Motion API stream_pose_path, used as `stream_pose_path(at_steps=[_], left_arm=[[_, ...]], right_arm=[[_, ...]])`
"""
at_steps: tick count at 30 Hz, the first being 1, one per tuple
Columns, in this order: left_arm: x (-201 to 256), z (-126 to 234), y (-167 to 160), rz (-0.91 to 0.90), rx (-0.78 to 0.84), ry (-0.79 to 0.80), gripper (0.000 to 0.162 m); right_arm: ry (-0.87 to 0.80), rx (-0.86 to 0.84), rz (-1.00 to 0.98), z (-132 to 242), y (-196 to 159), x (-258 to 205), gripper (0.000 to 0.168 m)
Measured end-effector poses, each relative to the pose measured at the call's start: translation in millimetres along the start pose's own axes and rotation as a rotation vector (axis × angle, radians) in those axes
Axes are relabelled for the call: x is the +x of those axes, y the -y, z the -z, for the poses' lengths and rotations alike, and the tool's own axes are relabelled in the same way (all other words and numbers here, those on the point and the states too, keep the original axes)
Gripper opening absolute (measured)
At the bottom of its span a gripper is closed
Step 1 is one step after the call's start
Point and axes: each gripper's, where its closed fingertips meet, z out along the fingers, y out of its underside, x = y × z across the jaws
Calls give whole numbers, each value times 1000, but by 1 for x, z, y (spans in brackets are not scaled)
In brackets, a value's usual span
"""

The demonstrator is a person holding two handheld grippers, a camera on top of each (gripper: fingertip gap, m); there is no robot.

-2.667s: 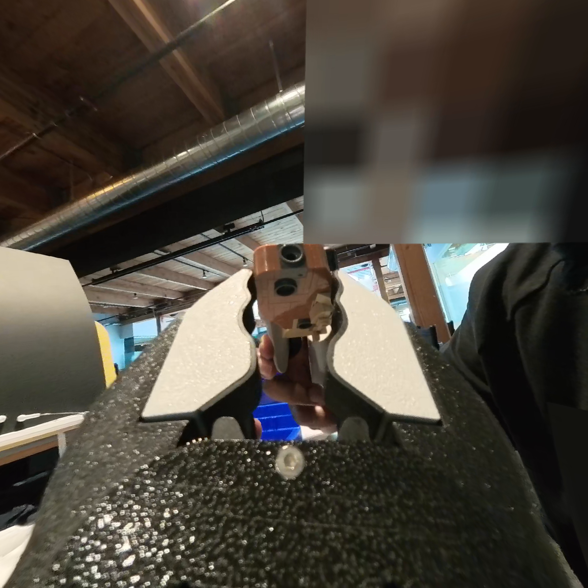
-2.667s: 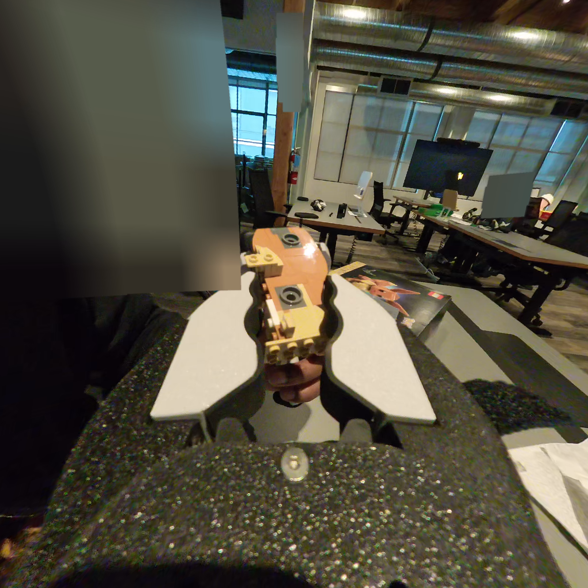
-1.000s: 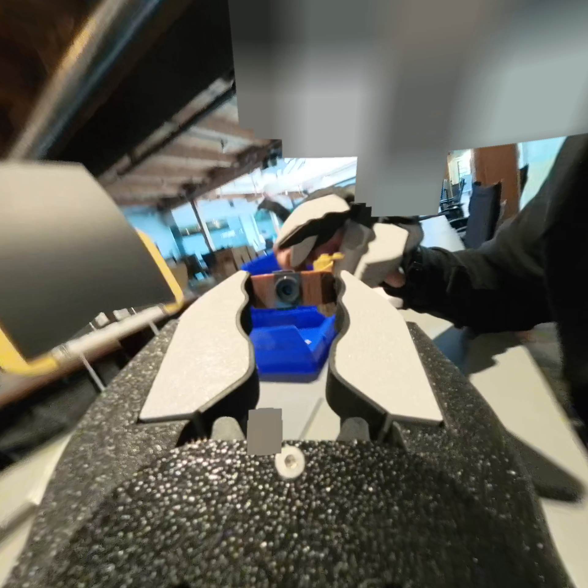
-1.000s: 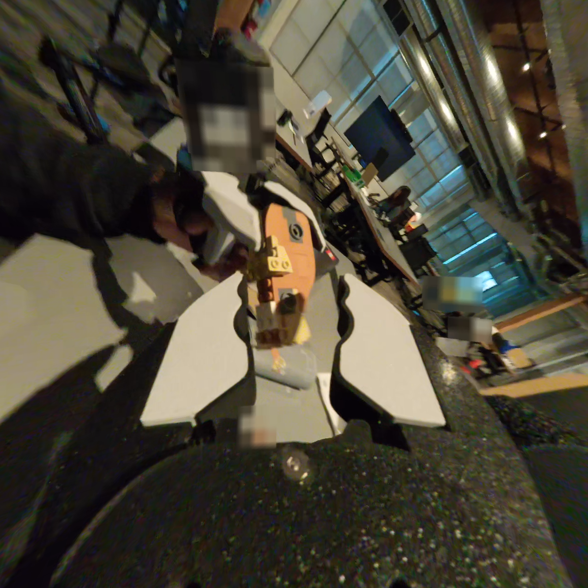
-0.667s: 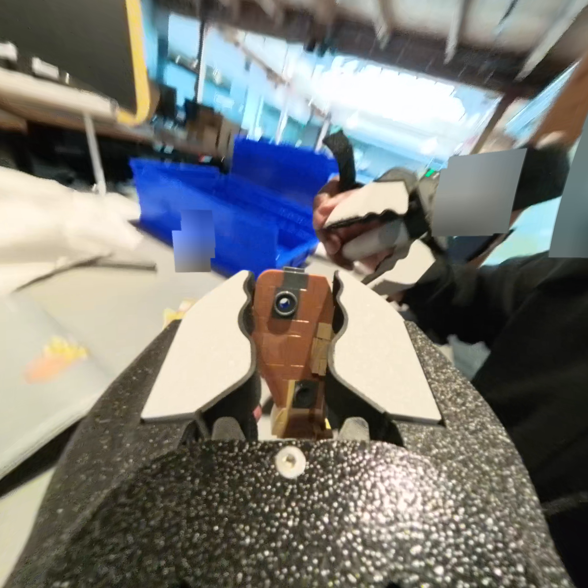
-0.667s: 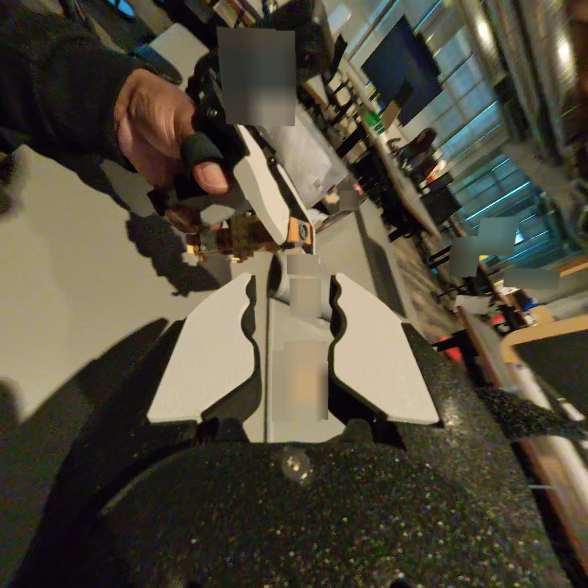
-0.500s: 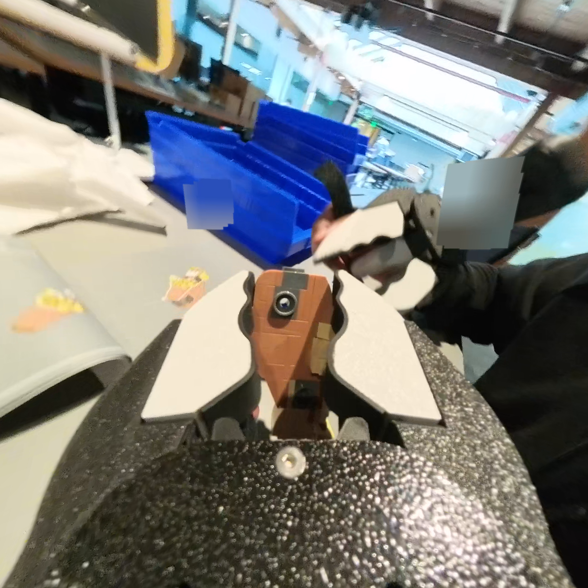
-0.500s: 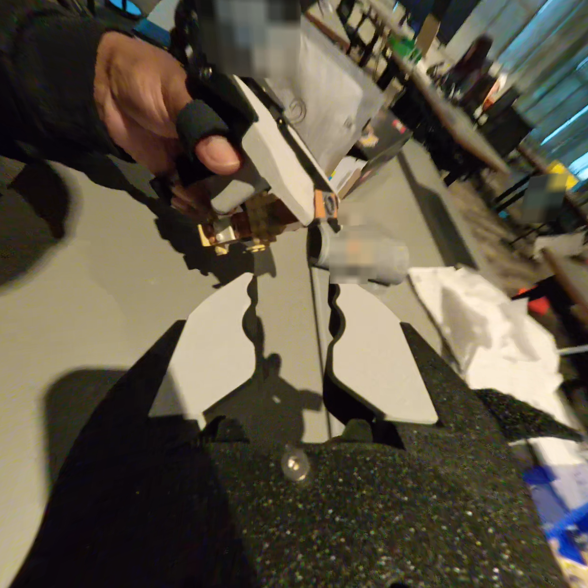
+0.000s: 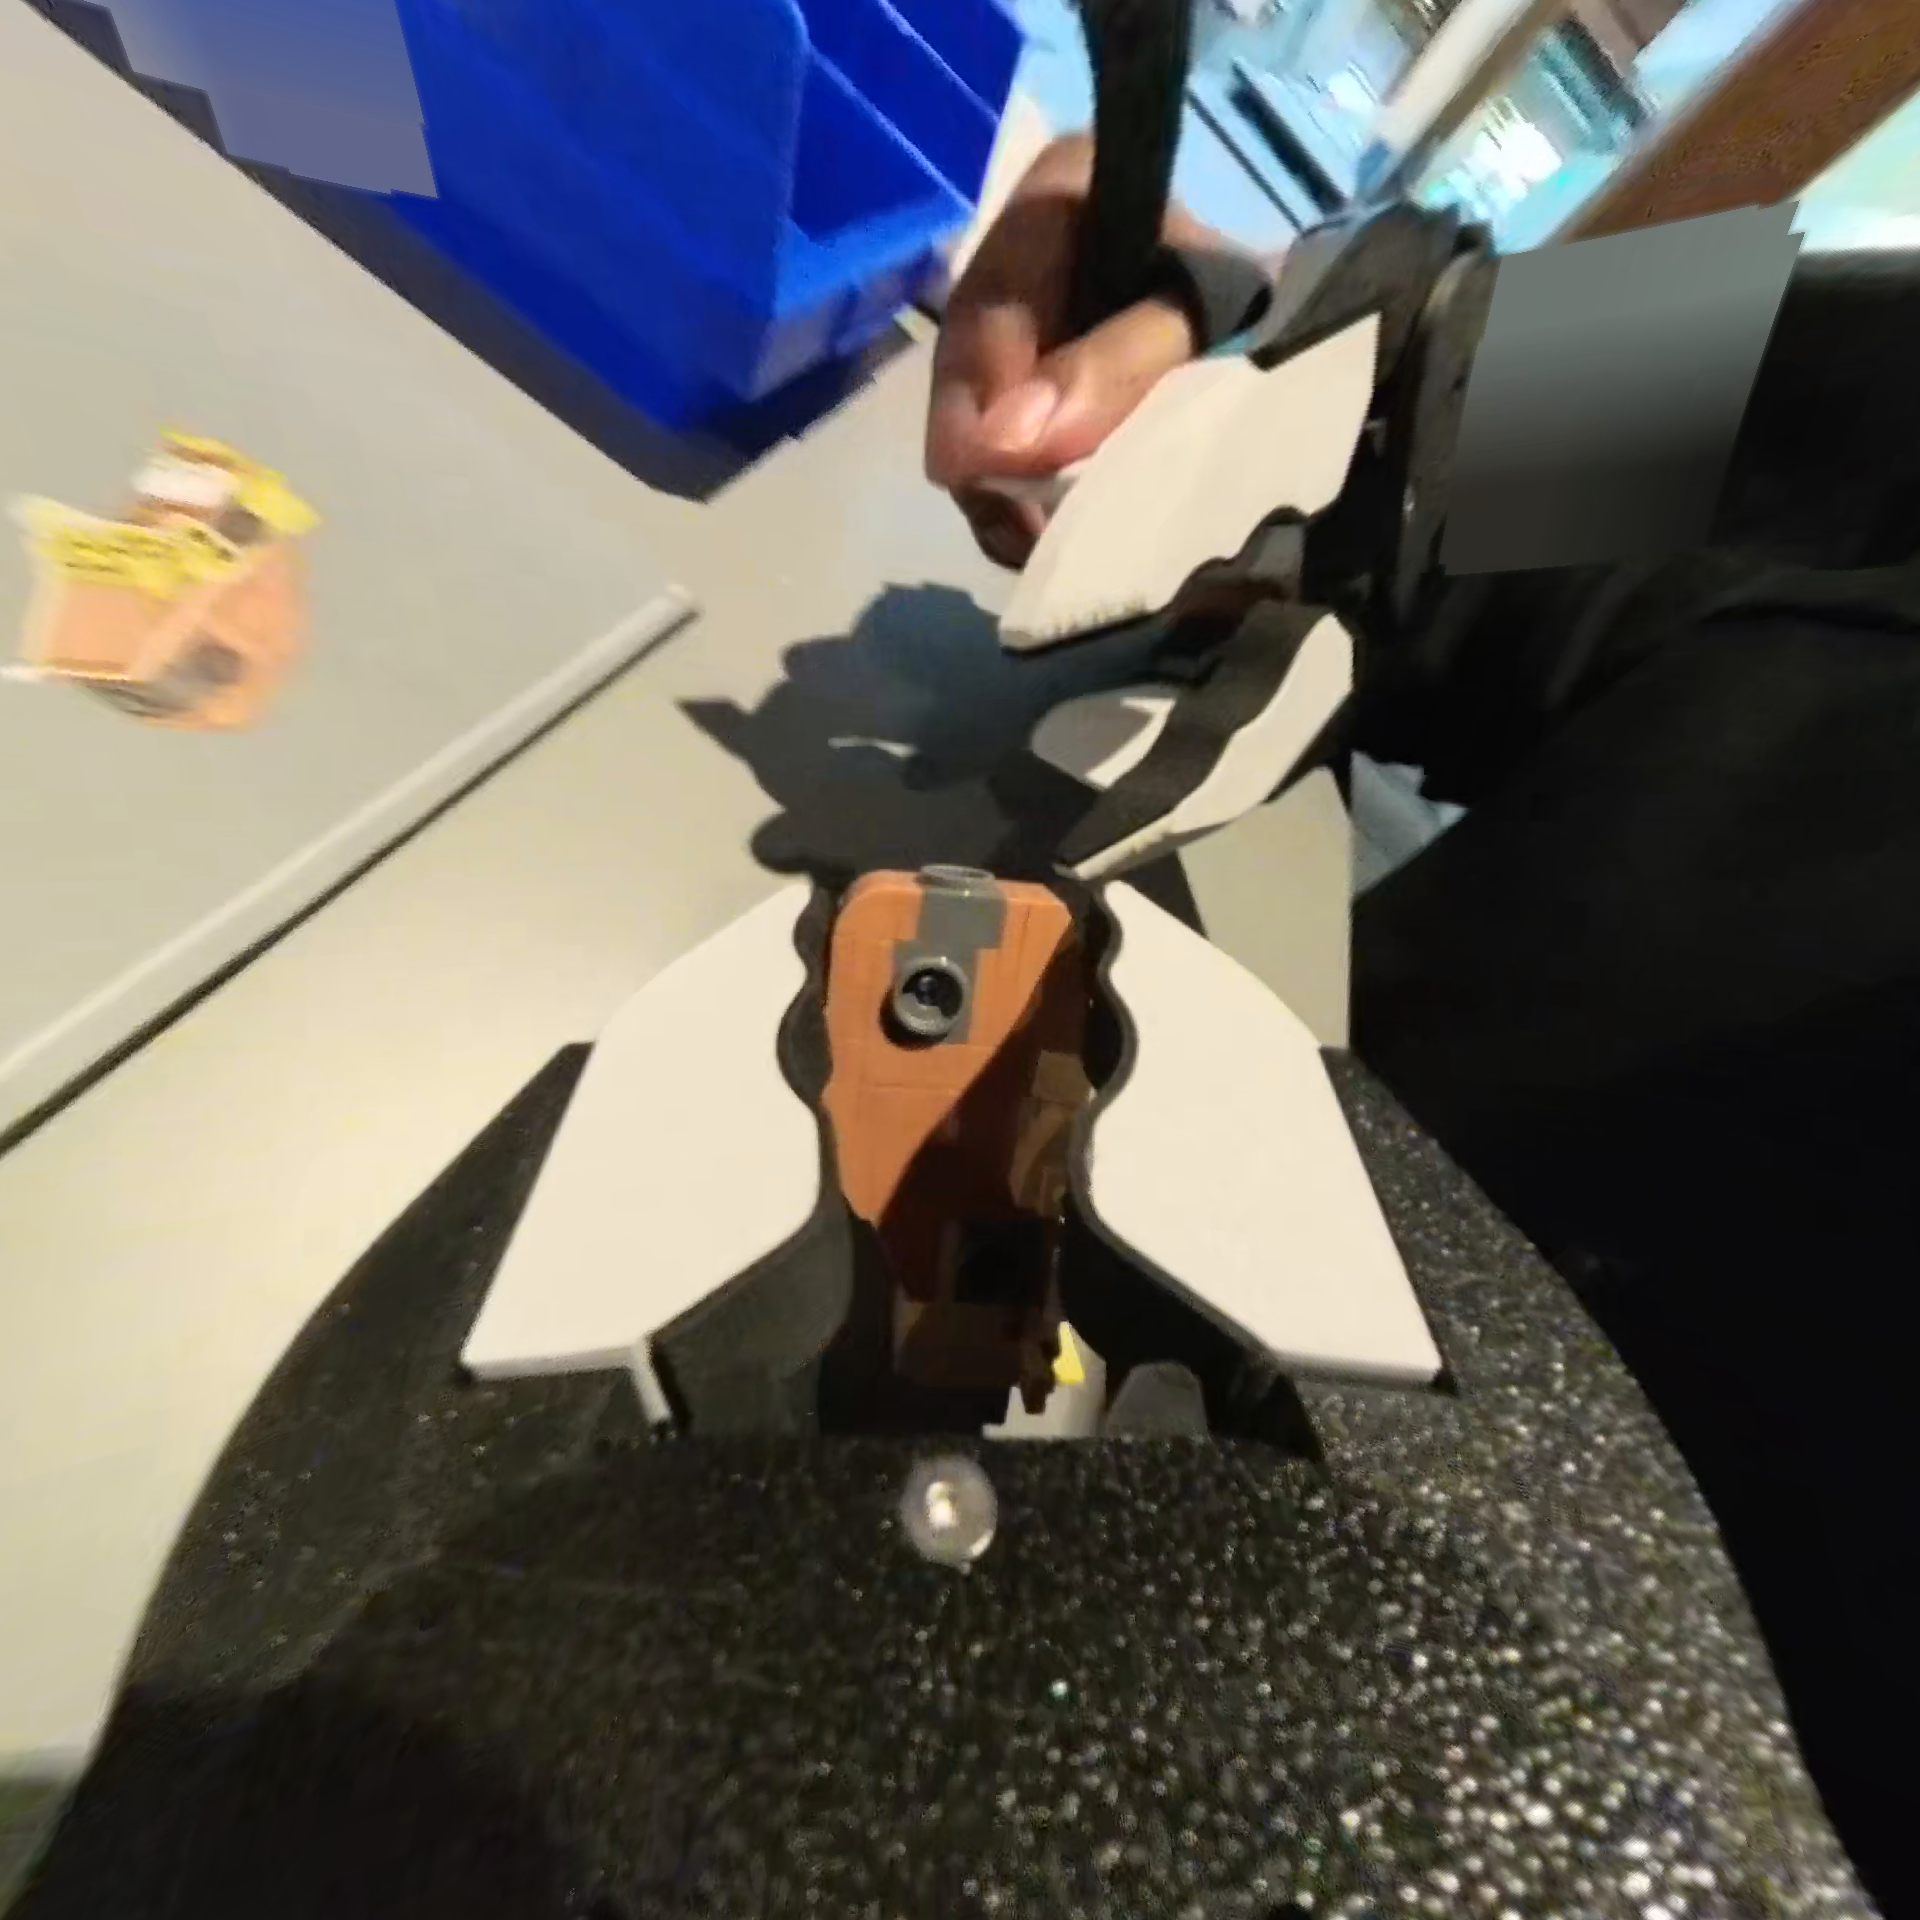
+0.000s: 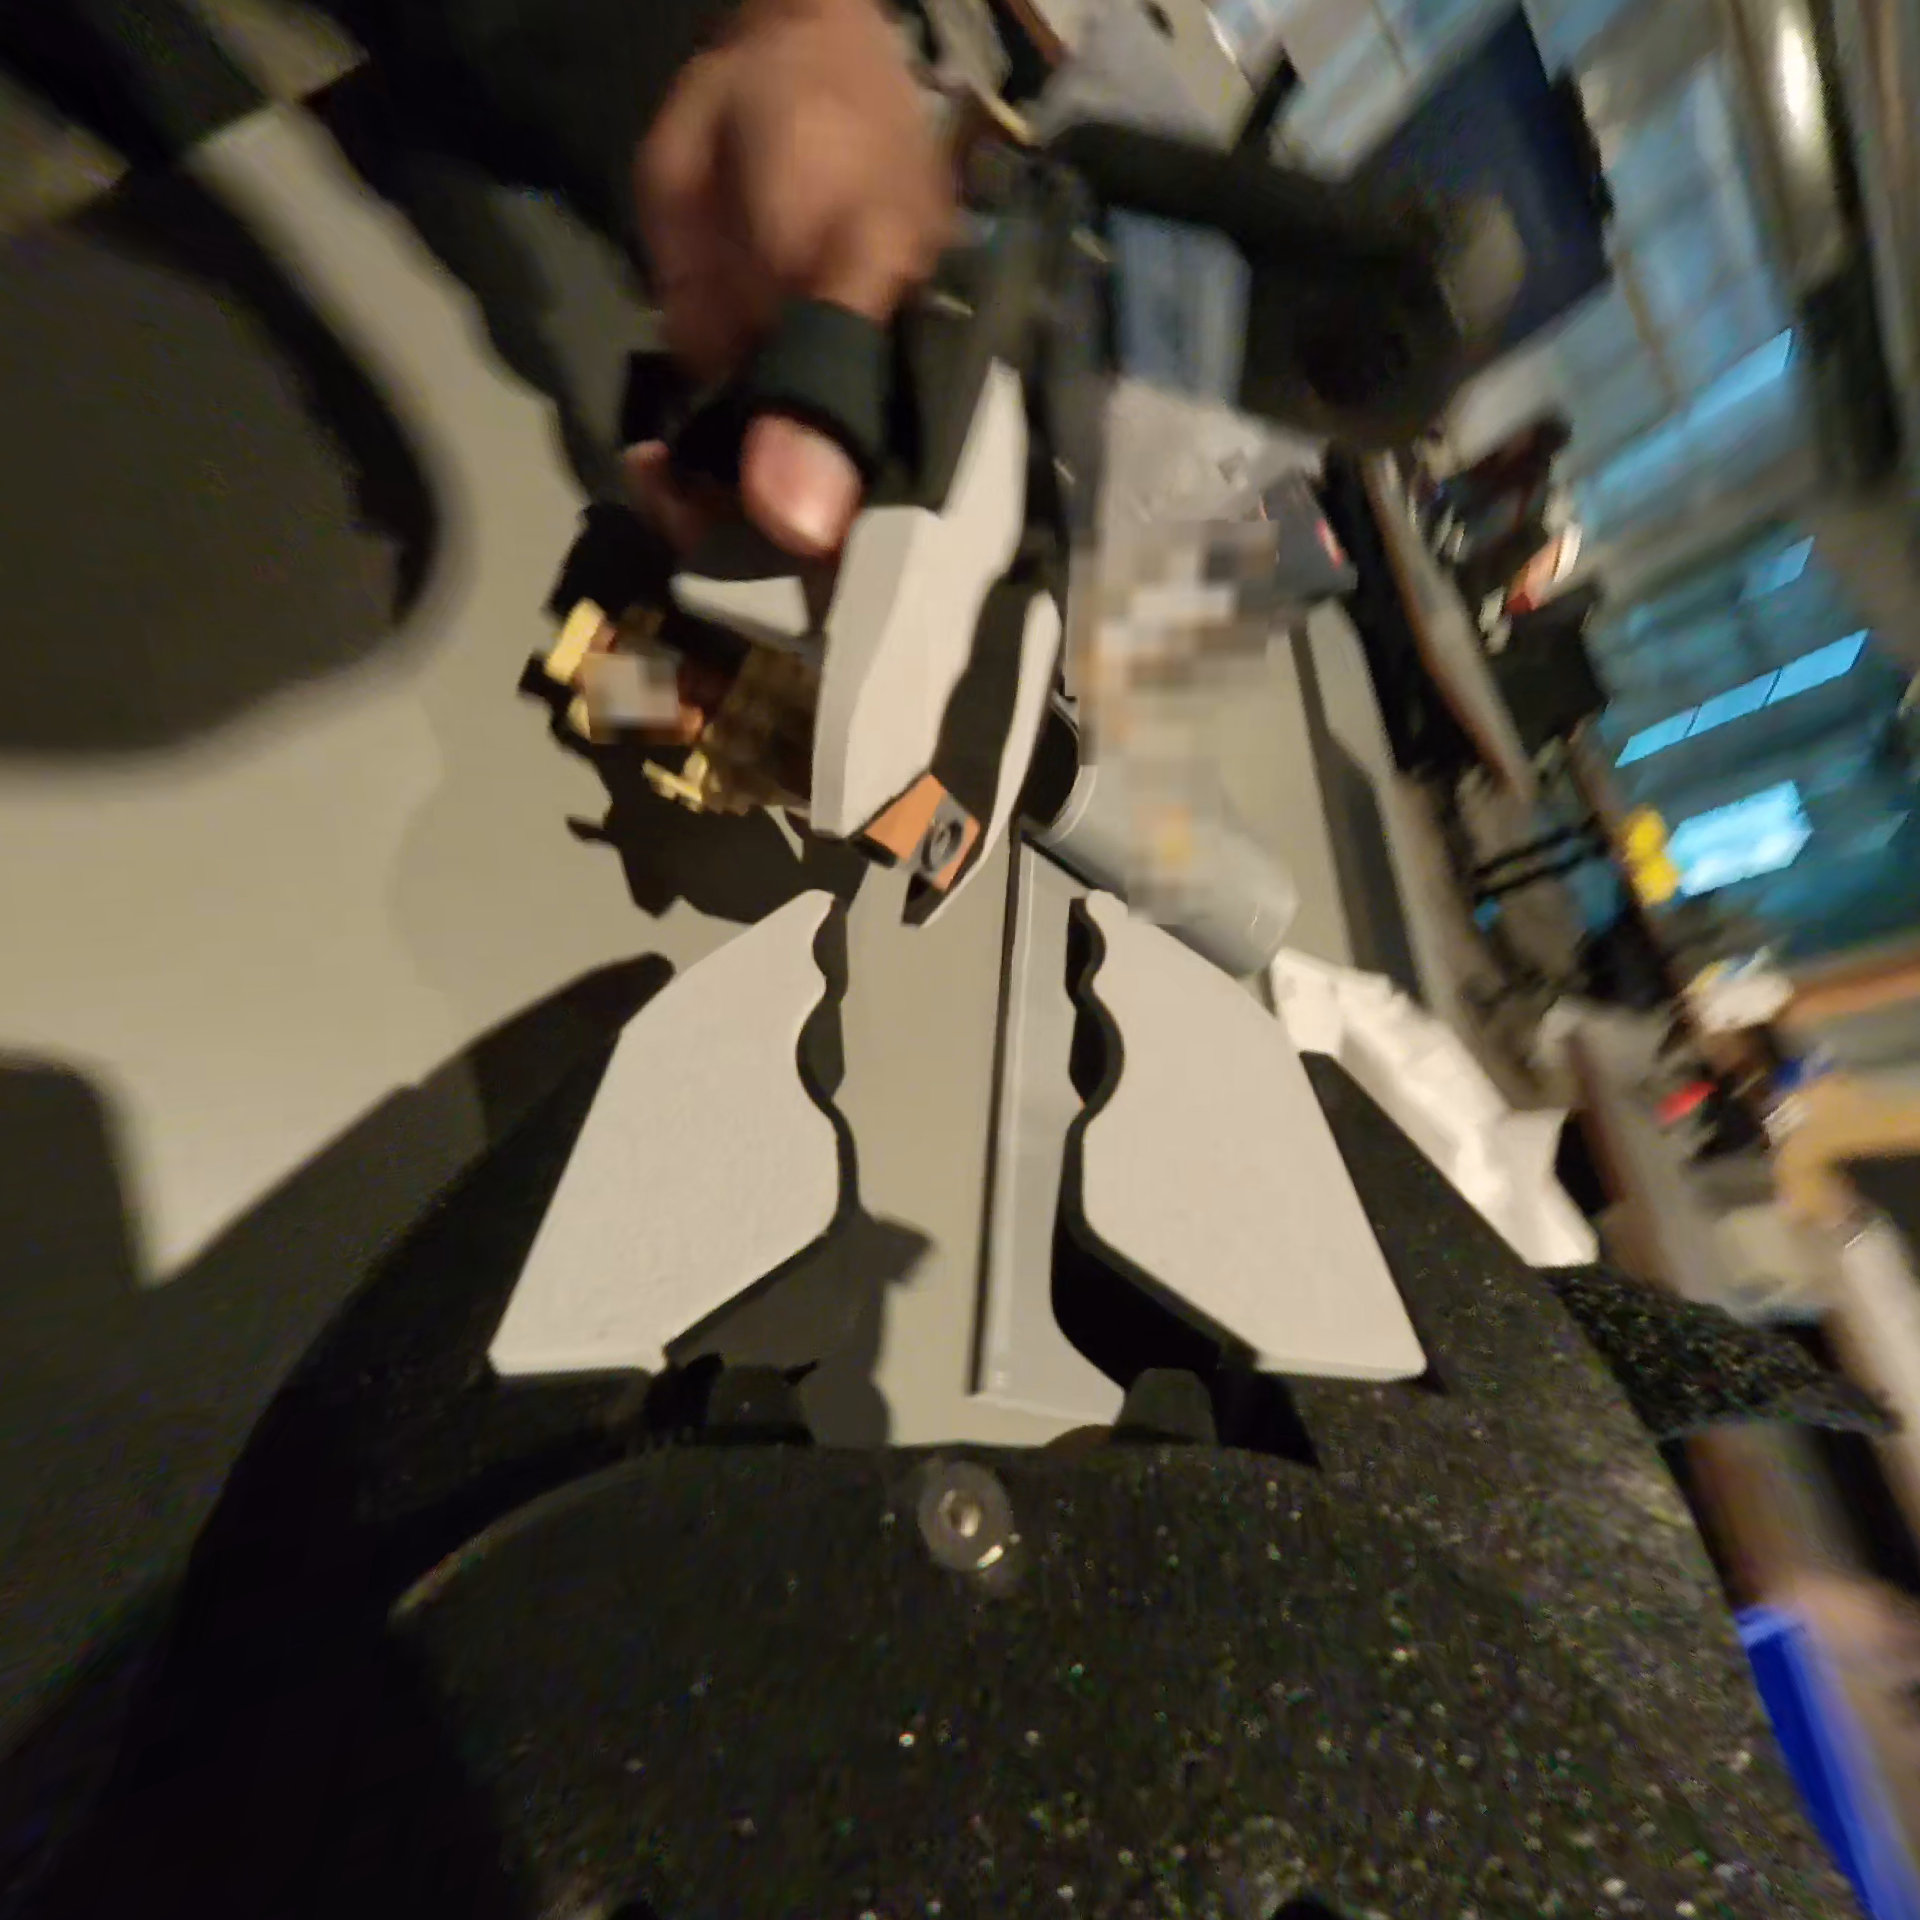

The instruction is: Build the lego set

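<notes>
The lego model (image 9: 935, 1060) is a brown wedge-shaped build with a grey round piece on top. My left gripper (image 9: 951, 914) is shut on it and holds it above the grey table (image 9: 312, 935). In the right wrist view the model (image 10: 727, 727) shows tan and yellow parts sticking out of the left gripper (image 10: 904, 862), which a hand holds. My right gripper (image 10: 951, 914) is open and empty, just short of the model's brown tip. It also shows in the left wrist view (image 9: 1055, 743), ahead and to the right, jaws apart.
Blue bins (image 9: 675, 187) stand at the far side of the table. An open booklet with a picture (image 9: 166, 603) lies to the left. A white plastic bag (image 10: 1403, 1091) lies to the right. A person's dark sleeve (image 9: 1662, 935) fills the right side. Both grippers' tips are close together, under 4 cm apart.
A second ago the model sat between the right gripper's fingers; the right gripper has drawn back empty. The left gripper has tipped down towards the table, still holding the model.
</notes>
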Motion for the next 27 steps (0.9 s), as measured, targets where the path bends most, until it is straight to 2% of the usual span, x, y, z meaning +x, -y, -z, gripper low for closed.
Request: stream_pose_path(at_steps=[5,12,17,20,22,27], left_arm=[[7,-13,-12,-9,-170,-108,46],[14,-23,-17,-19,-309,-236,46],[19,-26,-23,-56,-390,-287,46],[22,-29,-26,-82,-425,-308,46],[21,-29,-27,-97,-440,-316,47],[17,-21,-6,-145,-267,-314,56]], right_arm=[[76,41,224,4,2,-15,42],[158,16,370,3,-7,-30,45],[206,-3,389,-1,-8,-42,42],[194,-22,395,-4,-10,-44,21],[199,-30,357,-3,-10,-45,20],[226,-61,194,2,-12,-48,20]])
